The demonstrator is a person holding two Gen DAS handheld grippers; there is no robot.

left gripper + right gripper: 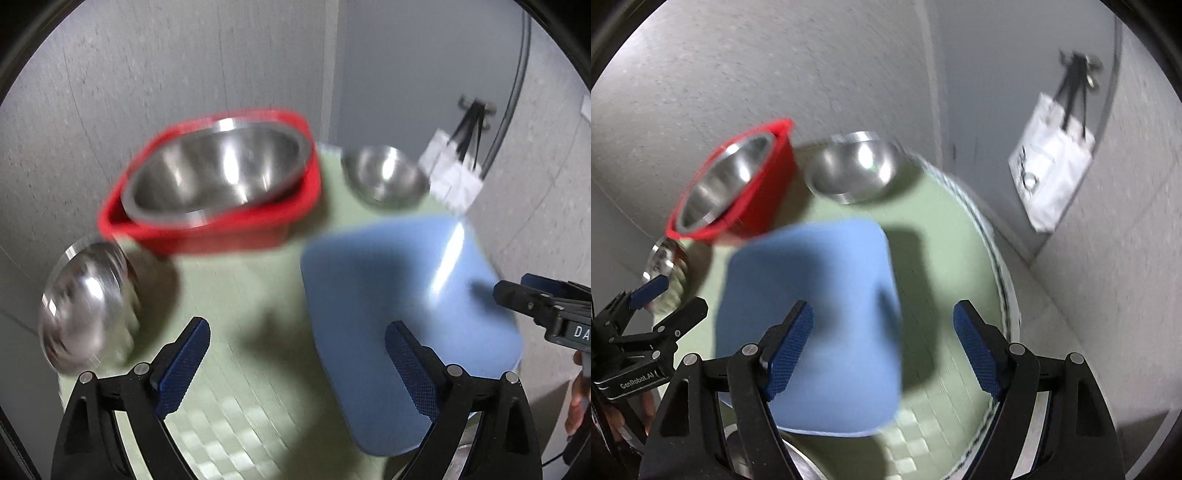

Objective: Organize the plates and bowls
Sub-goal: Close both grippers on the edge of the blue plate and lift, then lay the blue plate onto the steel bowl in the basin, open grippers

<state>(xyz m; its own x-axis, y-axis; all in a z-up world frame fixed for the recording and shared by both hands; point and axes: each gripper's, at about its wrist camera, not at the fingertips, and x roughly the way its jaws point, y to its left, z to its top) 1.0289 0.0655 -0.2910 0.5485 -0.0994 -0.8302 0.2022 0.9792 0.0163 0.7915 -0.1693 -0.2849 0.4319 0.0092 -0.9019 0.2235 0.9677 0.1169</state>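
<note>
A large steel bowl [218, 170] sits inside a red tub [229, 229] at the back of a round table with a green mat [240, 332]. A small steel bowl [386, 177] stands to its right, and another steel bowl [85, 306] sits at the table's left edge. A blue mat [402, 306] lies at the front right. My left gripper [297, 354] is open and empty above the green mat. My right gripper [882, 339] is open and empty above the blue mat [812, 314]. The tub [753, 199], its bowl [720, 188] and the small bowl [853, 170] also show in the right wrist view.
Grey walls stand close behind the table. A white tote bag [1049, 166] hangs on the wall at the right. The table's round edge [1001, 280] curves along the right. The left gripper [646, 306] shows at the left of the right wrist view.
</note>
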